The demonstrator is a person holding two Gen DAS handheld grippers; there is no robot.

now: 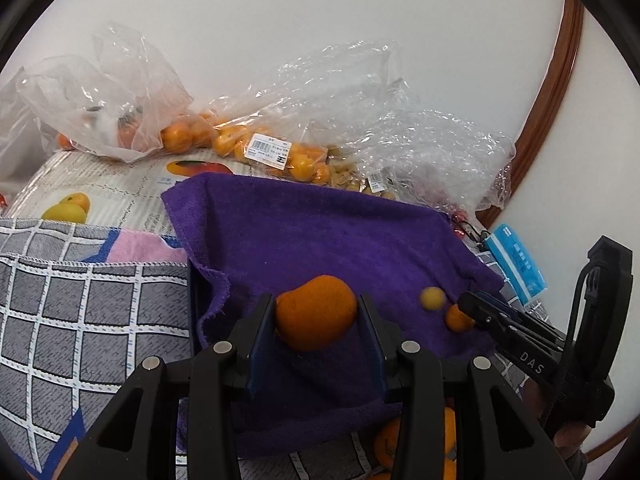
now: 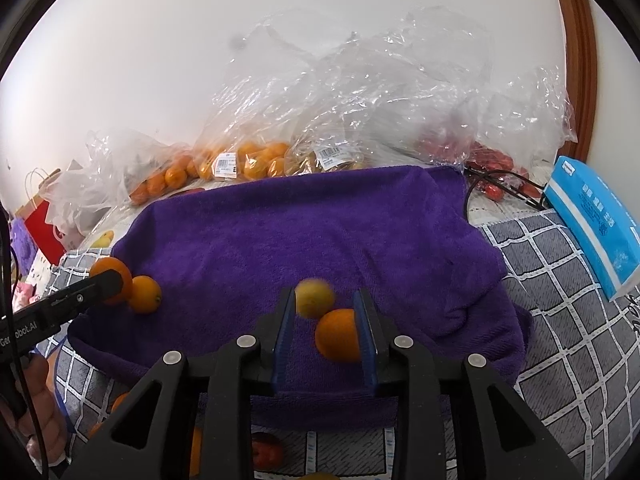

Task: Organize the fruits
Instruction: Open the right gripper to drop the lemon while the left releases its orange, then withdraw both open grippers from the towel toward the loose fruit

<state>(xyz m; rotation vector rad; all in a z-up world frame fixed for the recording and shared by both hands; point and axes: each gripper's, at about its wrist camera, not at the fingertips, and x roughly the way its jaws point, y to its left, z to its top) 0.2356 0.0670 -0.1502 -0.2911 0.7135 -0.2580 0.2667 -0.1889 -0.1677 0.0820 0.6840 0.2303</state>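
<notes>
Left gripper (image 1: 316, 316): jaws closed on a large orange (image 1: 316, 312), both pads against its sides, held above the purple towel (image 1: 320, 232).

Right gripper (image 2: 324, 320): jaws stand narrow, parted wider than the fruit between them. A small orange (image 2: 340, 334) lies against the right-hand pad, clear of the left-hand one; a yellowish fruit (image 2: 314, 298), blurred, sits just beyond it between the fingertips. Whether the pads press on either cannot be told with certainty; a gap shows on one side.

A second orange (image 2: 145, 294) lies on the towel's left part in the right wrist view, just beside the fruit in the left gripper.

Behind the towel, against the wall: clear plastic bags (image 2: 256, 152) holding oranges, with barcode labels (image 1: 269, 151). A blue packet (image 2: 596, 220) lies on the grey checked cloth (image 2: 560, 320) to the right. More oranges show at the lower edge of both views, partly hidden.
</notes>
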